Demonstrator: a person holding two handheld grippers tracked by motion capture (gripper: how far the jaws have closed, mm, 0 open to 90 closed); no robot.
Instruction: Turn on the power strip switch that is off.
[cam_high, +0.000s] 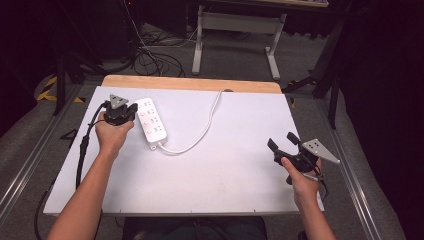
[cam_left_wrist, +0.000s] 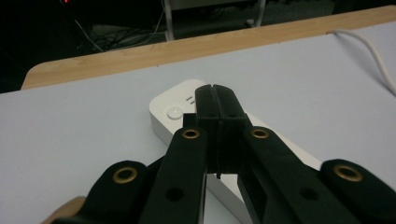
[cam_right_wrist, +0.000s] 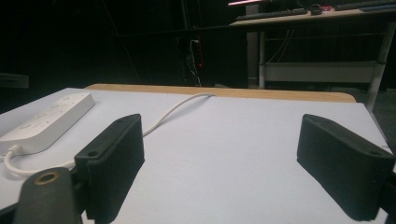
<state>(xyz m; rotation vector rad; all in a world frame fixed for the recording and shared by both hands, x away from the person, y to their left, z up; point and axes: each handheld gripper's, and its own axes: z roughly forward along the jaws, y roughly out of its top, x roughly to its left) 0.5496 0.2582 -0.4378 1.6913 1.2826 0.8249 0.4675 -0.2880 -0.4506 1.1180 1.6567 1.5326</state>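
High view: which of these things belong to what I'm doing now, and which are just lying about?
In the job:
- power strip
- its white cord
- left gripper, shut, over the strip's button end
- right gripper, open, off to the side and holding nothing

Lying about:
- floor cables beyond the table
- white desk frame behind it

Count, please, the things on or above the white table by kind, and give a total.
Power strip with its cord: 1
Grippers: 2 (left gripper, right gripper)
Total: 3
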